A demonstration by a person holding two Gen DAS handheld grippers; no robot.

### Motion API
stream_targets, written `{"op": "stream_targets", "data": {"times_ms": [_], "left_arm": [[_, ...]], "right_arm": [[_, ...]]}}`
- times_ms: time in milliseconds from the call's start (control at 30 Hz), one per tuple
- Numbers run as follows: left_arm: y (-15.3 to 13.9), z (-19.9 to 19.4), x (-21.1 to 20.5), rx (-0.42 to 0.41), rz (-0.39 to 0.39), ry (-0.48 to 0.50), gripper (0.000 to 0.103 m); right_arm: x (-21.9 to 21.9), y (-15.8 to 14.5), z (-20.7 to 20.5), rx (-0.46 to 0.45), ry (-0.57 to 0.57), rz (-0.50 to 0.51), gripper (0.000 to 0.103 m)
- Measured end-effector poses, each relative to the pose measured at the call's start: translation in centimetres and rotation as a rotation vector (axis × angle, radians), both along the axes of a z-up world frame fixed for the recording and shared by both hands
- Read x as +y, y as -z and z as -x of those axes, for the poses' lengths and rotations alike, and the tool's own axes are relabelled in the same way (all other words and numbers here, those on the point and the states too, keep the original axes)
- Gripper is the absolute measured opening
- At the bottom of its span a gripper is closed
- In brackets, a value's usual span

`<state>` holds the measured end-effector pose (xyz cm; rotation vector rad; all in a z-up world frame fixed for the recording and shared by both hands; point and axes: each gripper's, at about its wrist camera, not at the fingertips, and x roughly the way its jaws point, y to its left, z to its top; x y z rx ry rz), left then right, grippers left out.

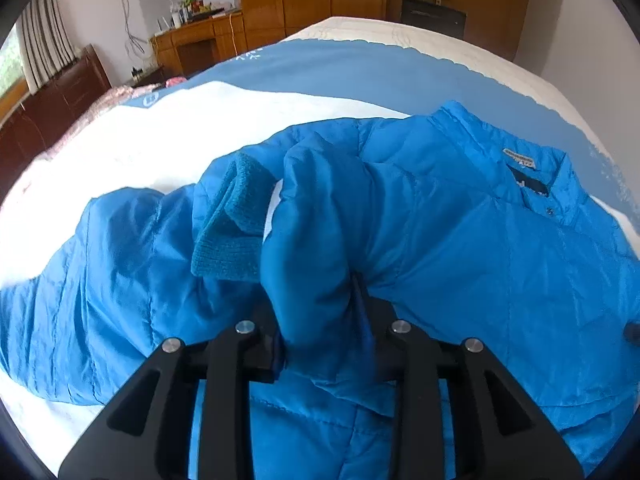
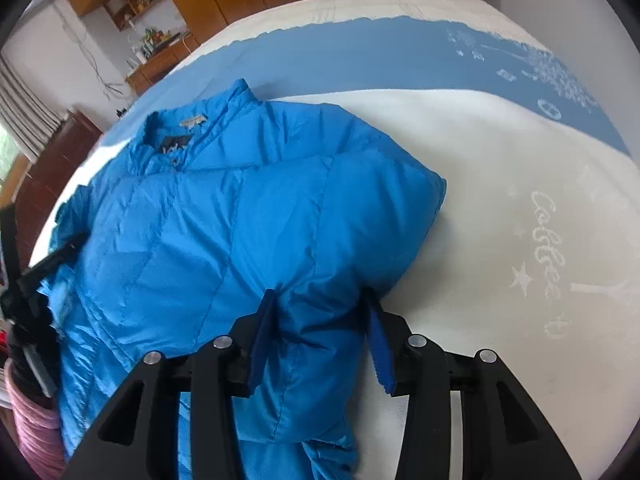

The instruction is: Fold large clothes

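A bright blue puffer jacket (image 1: 460, 240) lies on the bed, collar at the far right in the left wrist view. My left gripper (image 1: 320, 312) is shut on a bunched fold of its sleeve; the knit cuff (image 1: 232, 236) hangs just left of it. In the right wrist view the jacket (image 2: 208, 232) lies collar away, with its right sleeve folded over the body. My right gripper (image 2: 320, 320) has its jaws wide around a thick fold of the jacket's side, blue pads (image 2: 378, 344) pressing the fabric. The left gripper shows at the left edge (image 2: 52, 260).
The bed cover (image 2: 500, 200) is white with a blue band and pale lettering. A pink blanket (image 1: 120, 94) lies at the far left. A dark wooden headboard (image 1: 60, 96), a wooden desk (image 1: 192, 44) and wardrobes stand beyond the bed.
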<state>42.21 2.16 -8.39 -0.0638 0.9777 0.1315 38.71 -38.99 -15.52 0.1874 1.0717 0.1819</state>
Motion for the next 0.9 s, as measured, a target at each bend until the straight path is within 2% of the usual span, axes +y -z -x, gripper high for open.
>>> {"op": "stream_targets", "data": {"times_ms": [100,167,200,267,367,467,533,633,767,833,900], "left_arm": [[-1.3,1.4,1.6,0.024,0.082,0.003,0.037],[-2.6,2.8,2.8,-0.004,0.105,-0.014,0.044],[-3.6,3.6,3.4,-0.023,0.094,-0.029,0.046],[-5.2,4.5,3.7,-0.061,0.048,-0.057,0.06],[-7.1,4.9,3.4,-0.117,-0.004,-0.085,0.06],[-8.0,2.9,0.8,-0.114,0.01,-0.007,0.06],[-7.2,1.1,-1.6,-0.075,0.019,0.071,0.06],[-4.8,-0.8,-4.2,-0.017,-0.006,0.126,0.059],[-0.4,-1.8,-5.0,0.072,-0.002,0.184,0.06],[0.9,-1.7,-4.8,0.056,0.001,0.214,0.06],[1.1,-1.5,-5.0,0.048,-0.009,0.216,0.06]], "right_arm": [[-1.9,-1.0,0.4,0.016,0.043,-0.092,0.043],[-2.9,-2.9,1.0,-0.031,0.083,-0.109,0.043],[-3.2,-3.8,1.5,-0.059,0.096,-0.099,0.045],[-3.0,-5.7,2.3,-0.119,0.097,-0.09,0.046],[-0.5,-7.2,2.4,-0.13,0.012,-0.12,0.045],[2.6,-6.5,0.5,-0.047,-0.039,-0.149,0.045],[4.3,-5.7,-0.6,-0.01,-0.036,-0.131,0.045],[5.9,-4.1,-1.4,0.013,-0.023,-0.067,0.045],[6.3,-0.9,-2.0,0.057,-0.025,-0.023,0.043],[6.5,-0.1,-2.0,0.04,-0.031,-0.003,0.041],[7.1,-0.1,-1.6,0.022,-0.034,0.041,0.041]]}}
